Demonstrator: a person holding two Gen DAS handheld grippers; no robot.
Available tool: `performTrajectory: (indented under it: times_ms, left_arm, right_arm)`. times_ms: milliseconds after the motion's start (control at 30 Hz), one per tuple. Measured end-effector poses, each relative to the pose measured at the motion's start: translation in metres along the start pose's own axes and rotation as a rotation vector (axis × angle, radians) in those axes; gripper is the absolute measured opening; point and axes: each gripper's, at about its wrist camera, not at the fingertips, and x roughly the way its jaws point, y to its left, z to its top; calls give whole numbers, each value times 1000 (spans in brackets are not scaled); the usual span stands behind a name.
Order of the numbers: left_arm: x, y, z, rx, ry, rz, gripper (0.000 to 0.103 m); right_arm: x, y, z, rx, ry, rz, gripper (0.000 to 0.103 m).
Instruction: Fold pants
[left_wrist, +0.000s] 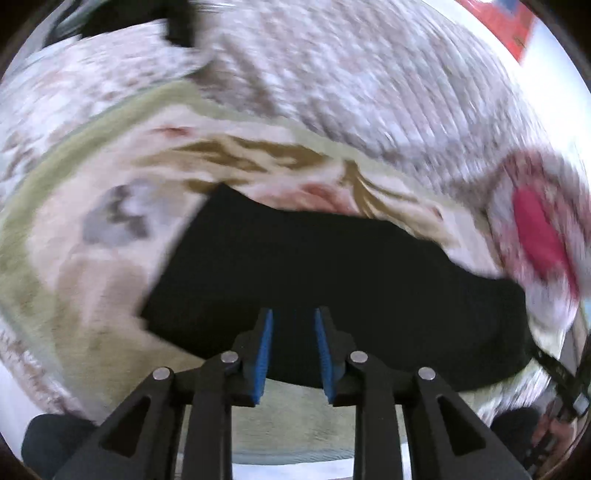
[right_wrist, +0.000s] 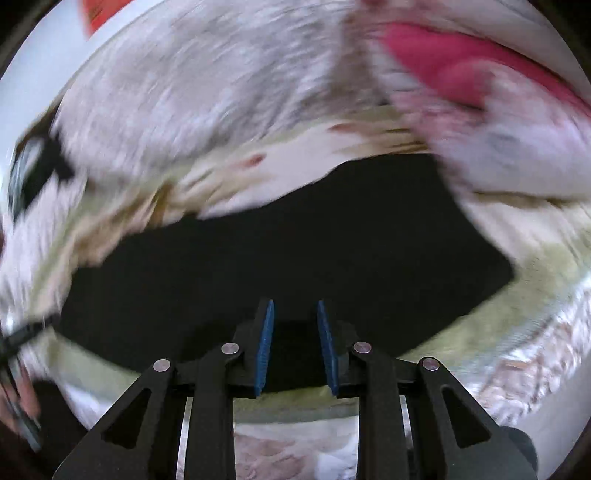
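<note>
Left wrist view: we look along our left gripper (left_wrist: 293, 321), whose 2 black fingers with blue ribbed pads (left_wrist: 264, 354) stand a narrow gap apart with nothing between them. Just beyond the tips lies the black fabric pants (left_wrist: 332, 273), a flat dark slab spread on a pale floral bedspread with a green border band (left_wrist: 92, 280). Past it we see a grey-and-white ribbed knitted blanket (left_wrist: 369, 92), and to the right a white pillow with a pink-red patch (left_wrist: 539, 229). Everything except the gripper is smeared by motion blur. From the right wrist view, our right gripper (right_wrist: 295, 314) looks the same: its blue pads (right_wrist: 265, 343) sit slightly parted and hold nothing, hovering over the near edge of the pants (right_wrist: 295, 251). We cannot tell whether either gripper touches the cloth. The pillow (right_wrist: 461, 74) sits at upper right there, with the blanket (right_wrist: 203, 92) at upper left.
</note>
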Motion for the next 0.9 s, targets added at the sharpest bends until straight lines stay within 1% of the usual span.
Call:
performTrajectory:
  times_ms: [33, 67, 100, 133, 200, 267, 400, 500, 567, 633, 700, 733, 800, 867, 900]
  left_arm:
    - [6, -5, -5, 25, 14, 6, 27]
    - [14, -10, -10, 48, 39, 12, 27]
    - [23, -12, -14, 61, 70, 25, 27]
    - [31, -13, -18, 70, 97, 41, 27]
    - [27, -20, -20, 108, 69, 66, 27]
    - [23, -27, -18, 116, 72, 54, 27]
    - [17, -41, -18, 162, 43, 60, 27]
    - [21, -47, -21, 186, 58, 60, 28]
    - [27, -47, -25, 187, 78, 59, 28]
    - [30, -47, -27, 189, 79, 64, 29]
    - [29, -48, -28, 195, 74, 66, 30]
    - [30, -48, -29, 196, 73, 65, 33]
    - [31, -50, -30, 202, 69, 65, 36]
    - [31, -52, -32, 214, 63, 71, 38]
    - [32, -53, -32, 220, 62, 71, 40]
  right_arm:
    - [14, 9, -8, -65, 47, 2, 26]
    - [25, 12, -14, -97, 90, -8, 28]
    - [29, 14, -16, -111, 94, -21, 29]
    - [27, 14, -17, -123, 69, -22, 29]
    - [26, 15, -14, -131, 81, -28, 29]
    - [20, 20, -12, -156, 68, -39, 29]
    - [9, 43, -12, -203, 29, 20, 29]
    - [22, 60, -17, -249, 61, 29, 29]
    - [34, 59, -24, -236, 97, 26, 31]
    - [34, 56, -23, -223, 88, 39, 33]
    - [33, 56, -23, -218, 95, 55, 40]
    - [34, 56, -24, -218, 98, 68, 44]
    - [35, 60, -26, -237, 98, 88, 58]
    - [35, 67, -29, -272, 100, 84, 63]
    - [36, 72, -31, -305, 100, 62, 63]
